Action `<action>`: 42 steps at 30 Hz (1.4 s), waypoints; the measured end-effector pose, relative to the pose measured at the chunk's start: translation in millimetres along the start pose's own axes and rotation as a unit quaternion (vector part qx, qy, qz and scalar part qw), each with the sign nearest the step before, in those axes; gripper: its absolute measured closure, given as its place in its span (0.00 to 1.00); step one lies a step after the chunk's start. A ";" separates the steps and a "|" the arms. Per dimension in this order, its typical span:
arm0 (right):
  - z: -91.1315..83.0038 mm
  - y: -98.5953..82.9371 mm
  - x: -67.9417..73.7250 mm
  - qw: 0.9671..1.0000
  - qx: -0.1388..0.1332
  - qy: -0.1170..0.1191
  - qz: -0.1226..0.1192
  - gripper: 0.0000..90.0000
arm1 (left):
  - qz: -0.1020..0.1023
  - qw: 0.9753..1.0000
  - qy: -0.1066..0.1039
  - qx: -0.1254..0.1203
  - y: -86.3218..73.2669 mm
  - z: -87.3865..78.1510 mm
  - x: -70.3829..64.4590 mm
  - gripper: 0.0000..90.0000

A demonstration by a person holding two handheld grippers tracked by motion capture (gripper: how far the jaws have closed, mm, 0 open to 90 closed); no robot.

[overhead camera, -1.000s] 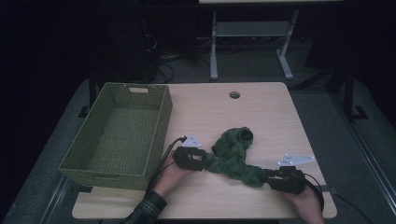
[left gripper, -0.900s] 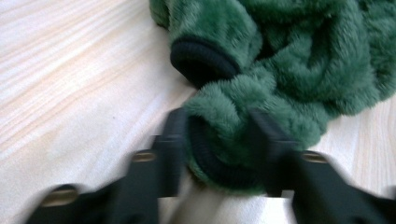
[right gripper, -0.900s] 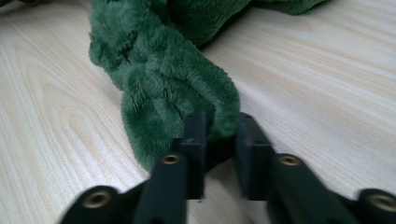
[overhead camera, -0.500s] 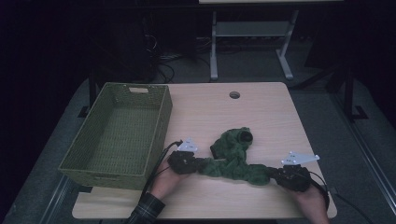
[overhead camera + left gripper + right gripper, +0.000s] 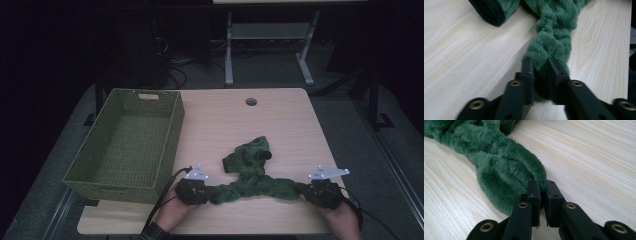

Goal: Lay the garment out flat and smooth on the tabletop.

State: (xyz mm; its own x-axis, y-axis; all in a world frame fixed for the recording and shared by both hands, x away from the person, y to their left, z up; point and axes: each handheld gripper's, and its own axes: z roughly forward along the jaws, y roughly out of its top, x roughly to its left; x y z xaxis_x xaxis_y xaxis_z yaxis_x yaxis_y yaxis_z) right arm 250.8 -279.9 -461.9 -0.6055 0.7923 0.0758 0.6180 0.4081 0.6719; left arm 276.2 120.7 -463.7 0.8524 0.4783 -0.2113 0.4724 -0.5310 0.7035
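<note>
A fuzzy dark green cloth lies on the wooden table, stretched into a band along the front edge with a bunched part reaching back toward the middle. My left gripper is shut on the cloth's left end, whose pile bulges between the jaws. My right gripper is shut on the right end, pinching a thin edge of the fabric. A dark cuff of the cloth shows at the top of the left gripper view.
A green woven basket stands empty on the table's left side, close to my left hand. A round cable hole sits near the far edge. Beyond the table are a grey metal stand and cables on the dark floor.
Both grippers have moved apart and toward the front edge, drawing the cloth out into a longer band between them.
</note>
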 end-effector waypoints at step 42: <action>22.8 117.4 21.5 0.992 -0.110 0.059 -0.023 0.53 | 0.001 0.998 0.051 -0.036 55.1 36.5 53.0 0.38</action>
State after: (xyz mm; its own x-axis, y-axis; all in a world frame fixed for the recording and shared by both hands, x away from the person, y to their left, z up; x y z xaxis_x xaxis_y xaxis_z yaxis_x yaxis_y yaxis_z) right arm 321.8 -204.6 -398.2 -0.6932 0.7109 0.1191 0.4718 0.3226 0.8206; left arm 355.6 91.3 -460.9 0.8240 0.5483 -0.1431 0.4511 -0.4820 0.7511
